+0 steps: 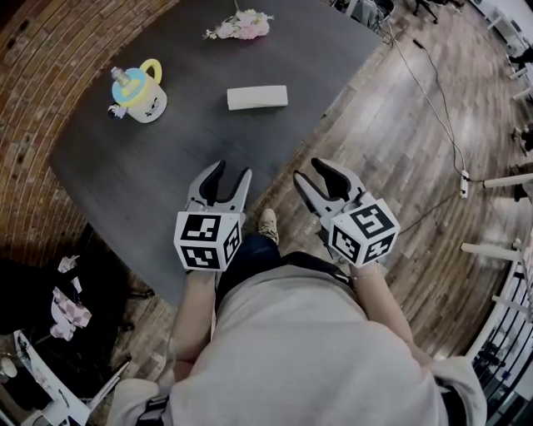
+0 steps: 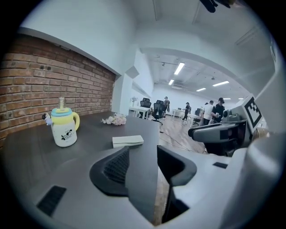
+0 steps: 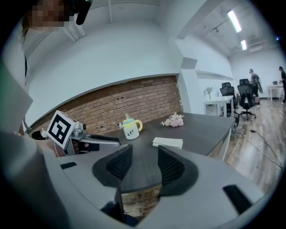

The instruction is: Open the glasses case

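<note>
The flat rectangular cream glasses case [image 1: 257,97] lay pale against the matte charcoal-grey table [image 1: 125,183]. The rounded white cup [image 1: 140,93] had a yellow handle and a light-blue lid. The grey left tongs [image 1: 231,170] and grey right tongs [image 1: 308,169] bore white cubes with black square markers.

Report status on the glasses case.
Left gripper open, empty. Right gripper open, empty. Case shut on table, untouched. Cup, flowers stand clear of it.

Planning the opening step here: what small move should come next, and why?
Probably move both forward over the table toward the closed glasses case: the left hand-held gripper and right hand-held gripper hang open and empty at the table's near edge, short of the case.
</note>
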Demonstrator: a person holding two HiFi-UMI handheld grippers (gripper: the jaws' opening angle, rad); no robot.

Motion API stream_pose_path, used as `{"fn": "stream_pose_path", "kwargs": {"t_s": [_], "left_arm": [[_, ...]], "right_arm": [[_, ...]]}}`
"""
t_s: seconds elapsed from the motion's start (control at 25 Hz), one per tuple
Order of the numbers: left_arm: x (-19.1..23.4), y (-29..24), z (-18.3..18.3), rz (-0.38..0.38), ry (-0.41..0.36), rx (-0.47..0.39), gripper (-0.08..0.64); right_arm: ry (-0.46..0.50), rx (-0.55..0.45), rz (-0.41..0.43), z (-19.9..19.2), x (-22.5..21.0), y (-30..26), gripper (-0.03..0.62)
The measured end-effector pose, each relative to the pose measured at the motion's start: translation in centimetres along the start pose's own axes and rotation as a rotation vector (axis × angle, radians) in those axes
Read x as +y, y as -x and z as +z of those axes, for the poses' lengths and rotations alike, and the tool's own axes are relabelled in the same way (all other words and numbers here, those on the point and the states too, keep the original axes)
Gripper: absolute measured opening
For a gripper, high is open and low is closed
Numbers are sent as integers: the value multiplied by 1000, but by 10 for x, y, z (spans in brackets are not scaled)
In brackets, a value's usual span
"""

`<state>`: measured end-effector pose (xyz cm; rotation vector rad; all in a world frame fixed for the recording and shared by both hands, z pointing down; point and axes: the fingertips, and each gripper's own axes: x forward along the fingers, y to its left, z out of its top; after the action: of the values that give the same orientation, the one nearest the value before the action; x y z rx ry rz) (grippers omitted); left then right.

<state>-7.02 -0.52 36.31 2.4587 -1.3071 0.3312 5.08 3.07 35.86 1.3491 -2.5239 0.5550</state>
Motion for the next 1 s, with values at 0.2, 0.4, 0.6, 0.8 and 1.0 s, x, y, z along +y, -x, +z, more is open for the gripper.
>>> {"fn": "stream_pose_path", "kwargs": {"t_s": [0.2, 0.4, 0.6, 0.8, 1.0], "left_arm": [[21, -24, 5, -23, 4, 30, 190], [23, -38, -5, -64, 20, 71, 190], [22, -45, -8, -89, 17, 93, 190], [31, -49, -8, -83, 16, 96, 190], [41, -52, -8, -51, 25, 96, 190]], "right_arm": [[-3, 21, -15, 14, -11, -29, 172], [-37, 61, -32, 11, -20, -43, 172], [-54, 68, -61, 9, -30, -44, 167], [-60, 72, -64, 11, -37, -54, 167], [-38, 64, -54, 21, -48, -68, 167]]}}
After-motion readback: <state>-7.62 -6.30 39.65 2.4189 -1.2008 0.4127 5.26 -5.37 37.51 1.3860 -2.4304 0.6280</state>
